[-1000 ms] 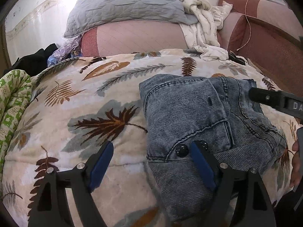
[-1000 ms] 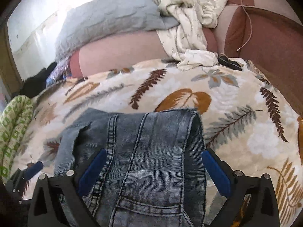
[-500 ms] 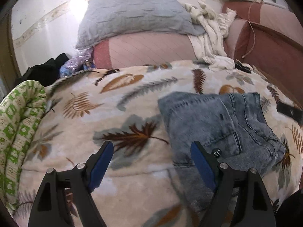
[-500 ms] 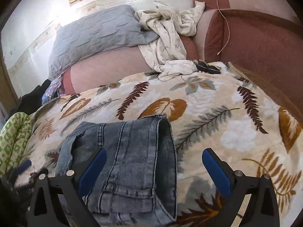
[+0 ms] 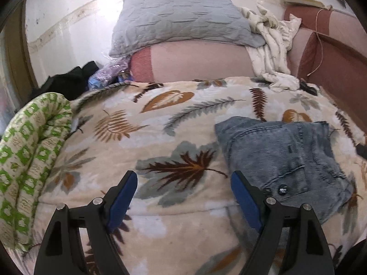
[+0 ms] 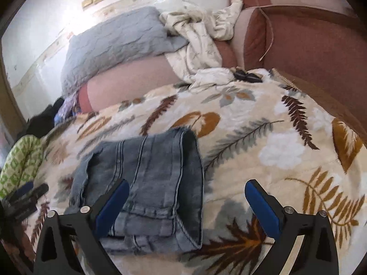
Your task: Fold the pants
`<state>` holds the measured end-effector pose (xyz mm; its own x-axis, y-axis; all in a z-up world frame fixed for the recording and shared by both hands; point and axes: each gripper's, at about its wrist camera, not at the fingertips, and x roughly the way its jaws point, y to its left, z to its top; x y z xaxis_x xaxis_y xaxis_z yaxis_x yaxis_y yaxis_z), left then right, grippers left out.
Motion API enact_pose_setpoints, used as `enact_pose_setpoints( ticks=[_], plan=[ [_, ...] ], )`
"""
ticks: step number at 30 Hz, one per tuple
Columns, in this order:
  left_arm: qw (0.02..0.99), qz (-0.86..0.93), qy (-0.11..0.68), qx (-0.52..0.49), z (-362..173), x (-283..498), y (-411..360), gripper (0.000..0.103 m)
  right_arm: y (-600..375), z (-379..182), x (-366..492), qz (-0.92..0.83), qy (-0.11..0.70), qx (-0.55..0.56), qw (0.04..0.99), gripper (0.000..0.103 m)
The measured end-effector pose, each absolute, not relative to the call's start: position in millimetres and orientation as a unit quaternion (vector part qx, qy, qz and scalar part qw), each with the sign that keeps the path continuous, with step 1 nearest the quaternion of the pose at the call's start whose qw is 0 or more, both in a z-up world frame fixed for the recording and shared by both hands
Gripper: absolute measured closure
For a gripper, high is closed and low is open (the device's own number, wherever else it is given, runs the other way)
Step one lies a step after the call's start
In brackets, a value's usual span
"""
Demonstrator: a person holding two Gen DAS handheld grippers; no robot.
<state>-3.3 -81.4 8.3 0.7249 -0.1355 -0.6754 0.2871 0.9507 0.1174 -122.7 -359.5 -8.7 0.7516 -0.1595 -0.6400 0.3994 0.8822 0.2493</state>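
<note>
The blue denim pants (image 5: 282, 158) lie folded into a compact bundle on the leaf-patterned blanket (image 5: 160, 137). In the left wrist view they sit to the right, their dark buttons near my right fingertip. My left gripper (image 5: 183, 188) is open and empty, above the blanket just left of the pants. In the right wrist view the pants (image 6: 149, 178) lie at the lower left. My right gripper (image 6: 187, 197) is open and empty, its left finger over the pants' near edge. The left gripper's tip (image 6: 25, 197) shows at the far left of that view.
A grey pillow (image 5: 181, 20) and a pink bolster (image 5: 197, 61) lie at the head of the bed. A crumpled white garment (image 5: 273, 52) hangs beside them. A green-patterned quilt (image 5: 25, 160) lies at the left edge. A red headboard (image 6: 309, 52) stands on the right.
Both grippers have pulled back and away from the folded pants, which now look smaller and farther off. The left gripper has shifted left off the pants. The pants lie still.
</note>
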Motion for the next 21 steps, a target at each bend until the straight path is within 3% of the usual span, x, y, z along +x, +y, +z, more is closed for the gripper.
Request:
enact_pose_setpoints(
  ticks=[10, 21],
  plan=[
    [0.929, -0.071, 0.348, 0.104, -1, 2, -69, 0.019, -322, 3, -101, -0.122, 0.286, 0.125, 0.942, 0.001],
    [0.923, -0.104, 0.358, 0.098, 13, -2, -69, 0.019, -341, 8, -114, -0.133, 0.246, 0.159, 0.947, 0.001]
  ],
)
